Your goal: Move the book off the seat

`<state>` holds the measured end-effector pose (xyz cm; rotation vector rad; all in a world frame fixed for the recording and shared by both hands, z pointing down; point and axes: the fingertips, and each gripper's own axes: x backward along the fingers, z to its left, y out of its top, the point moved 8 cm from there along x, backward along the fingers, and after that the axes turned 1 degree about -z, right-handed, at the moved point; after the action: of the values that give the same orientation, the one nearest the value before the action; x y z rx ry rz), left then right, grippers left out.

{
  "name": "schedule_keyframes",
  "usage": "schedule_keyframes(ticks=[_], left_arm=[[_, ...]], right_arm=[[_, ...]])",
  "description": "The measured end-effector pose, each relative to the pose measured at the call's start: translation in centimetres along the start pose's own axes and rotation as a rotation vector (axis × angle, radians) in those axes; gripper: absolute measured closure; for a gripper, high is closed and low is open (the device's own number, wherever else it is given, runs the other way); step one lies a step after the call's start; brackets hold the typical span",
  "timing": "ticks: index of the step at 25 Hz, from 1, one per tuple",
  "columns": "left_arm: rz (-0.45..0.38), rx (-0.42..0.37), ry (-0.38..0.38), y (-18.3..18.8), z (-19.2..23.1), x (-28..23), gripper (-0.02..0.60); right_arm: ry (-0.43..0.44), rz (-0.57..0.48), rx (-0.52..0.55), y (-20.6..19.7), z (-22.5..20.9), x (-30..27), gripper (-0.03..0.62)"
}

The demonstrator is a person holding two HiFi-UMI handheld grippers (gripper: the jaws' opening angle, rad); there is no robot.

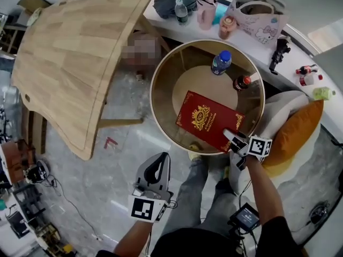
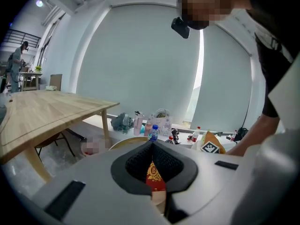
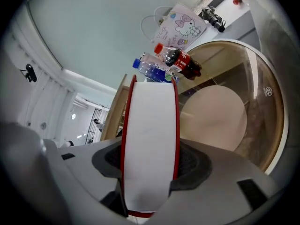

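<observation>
The red book (image 1: 209, 119) with a gold crest lies flat over the round glass table (image 1: 161, 68), near its front right rim. I cannot tell whether it rests on the glass. My right gripper (image 1: 230, 137) is shut on the book's near right corner. In the right gripper view the white page edge of the book (image 3: 150, 139) fills the space between the jaws of that gripper (image 3: 150, 162). My left gripper (image 1: 161, 158) hangs lower left of the table, over the floor, shut and empty. In its own view the left gripper (image 2: 152, 148) points toward the table.
A beige armchair (image 1: 278, 108) with an orange cushion (image 1: 295, 135) stands right of the round table. A blue-capped bottle (image 1: 221, 62) and a cola bottle (image 1: 242, 82) stand on the glass. A wooden table (image 1: 75, 63) is at left. A white ledge (image 1: 161, 20) behind holds bags and bottles.
</observation>
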<state>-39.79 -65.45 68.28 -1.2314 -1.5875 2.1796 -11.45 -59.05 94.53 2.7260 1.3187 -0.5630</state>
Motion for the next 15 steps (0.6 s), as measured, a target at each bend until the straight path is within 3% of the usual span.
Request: schedule_keyframes(ticks=[5, 10, 12, 15], left_arm=[[0.022, -0.017, -0.024, -0.5, 0.5, -0.4, 0.569], [0.027, -0.026, -0.039, -0.5, 0.6, -0.7, 0.568], [0.031, -0.032, -0.048, -0.5, 0.5, -0.9, 0.569], [0.028, -0.037, -0.062, -0.2, 0.1, -1.1, 0.569]], right_arm=[[-0.126, -0.034, 0.047, -0.2, -2.1, -0.4, 0.298], [-0.310, -0.012, 0.129, -0.7, -4.3, -0.1, 0.244], [-0.413, -0.018, 0.200, -0.5, -4.5, 0.1, 0.233], [-0.575, 0.007, 0.403, 0.1, -4.1, 0.5, 0.233]])
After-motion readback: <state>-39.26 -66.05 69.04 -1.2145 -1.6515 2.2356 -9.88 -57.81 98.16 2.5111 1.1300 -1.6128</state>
